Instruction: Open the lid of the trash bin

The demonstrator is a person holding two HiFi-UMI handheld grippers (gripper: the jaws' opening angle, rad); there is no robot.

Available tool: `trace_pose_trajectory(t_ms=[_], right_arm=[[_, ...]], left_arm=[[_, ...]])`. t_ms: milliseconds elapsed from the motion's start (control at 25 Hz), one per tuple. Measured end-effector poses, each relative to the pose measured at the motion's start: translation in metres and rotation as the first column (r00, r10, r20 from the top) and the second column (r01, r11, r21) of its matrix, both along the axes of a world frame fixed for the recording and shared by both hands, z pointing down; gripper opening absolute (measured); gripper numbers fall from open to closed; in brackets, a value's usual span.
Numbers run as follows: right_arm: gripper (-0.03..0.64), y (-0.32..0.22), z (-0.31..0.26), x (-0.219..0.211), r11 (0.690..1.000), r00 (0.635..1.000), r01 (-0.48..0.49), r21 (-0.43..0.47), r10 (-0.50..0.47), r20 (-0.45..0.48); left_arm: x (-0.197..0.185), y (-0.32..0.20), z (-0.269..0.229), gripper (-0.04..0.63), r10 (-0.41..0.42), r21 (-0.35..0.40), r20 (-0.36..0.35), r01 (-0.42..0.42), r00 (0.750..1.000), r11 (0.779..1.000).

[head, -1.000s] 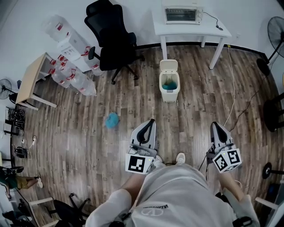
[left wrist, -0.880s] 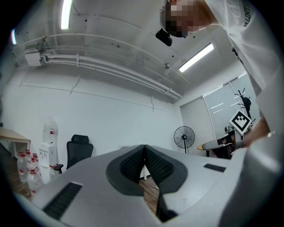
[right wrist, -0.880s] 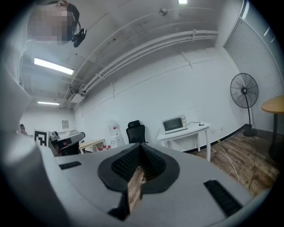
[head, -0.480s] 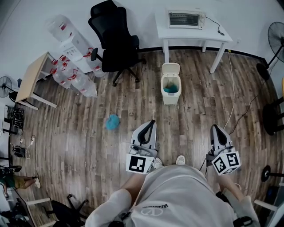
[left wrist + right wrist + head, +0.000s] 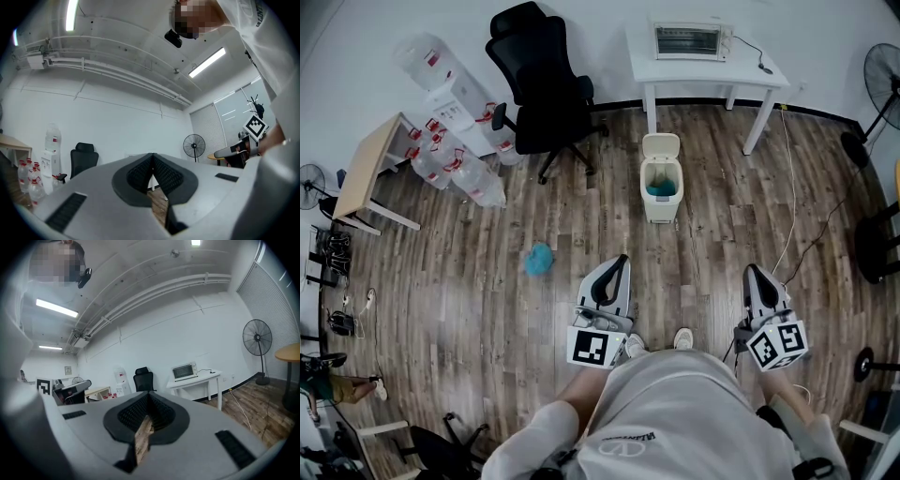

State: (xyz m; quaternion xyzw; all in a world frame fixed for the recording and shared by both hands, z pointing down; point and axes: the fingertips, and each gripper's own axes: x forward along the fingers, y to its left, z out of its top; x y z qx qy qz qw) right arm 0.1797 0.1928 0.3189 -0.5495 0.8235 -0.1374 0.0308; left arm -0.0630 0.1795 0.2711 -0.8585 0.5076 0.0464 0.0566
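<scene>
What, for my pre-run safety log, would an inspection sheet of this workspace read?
Surface: wooden floor, planked.
Job's things: trash bin stands before the white table, lid already up, blue material inside.
Clutter: blue object on the floor left of the bin; water bottles beside the office chair.
Grippers: left gripper and right gripper, jaws together, nothing held, both well short of the bin.
Cables: cable trails over the floor right of the bin.
Surroundings: toaster oven on the table; fan at far right.
</scene>
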Motion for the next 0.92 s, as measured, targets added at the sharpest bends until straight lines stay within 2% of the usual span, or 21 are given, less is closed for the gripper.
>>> trace_pose_trajectory(t_ms=[680,920], right_arm=[[0.015,0.010,-0.002,-0.012,1.000,1.000,0.006,0.005,-0.005,-0.016],[0.015,0.006,0.006,-0.003,1.000,1.000,0.005,-0.002,-0.005,-0.018]], left_arm=[[-0.005,0.007,0.000,-0.003,0.009,-0.004,-0.016,-0.009,1.000,1.000],[0.002,0.003,0.008,-0.003,0.006,-0.011,-0.014,-0.006,1.000,1.000]])
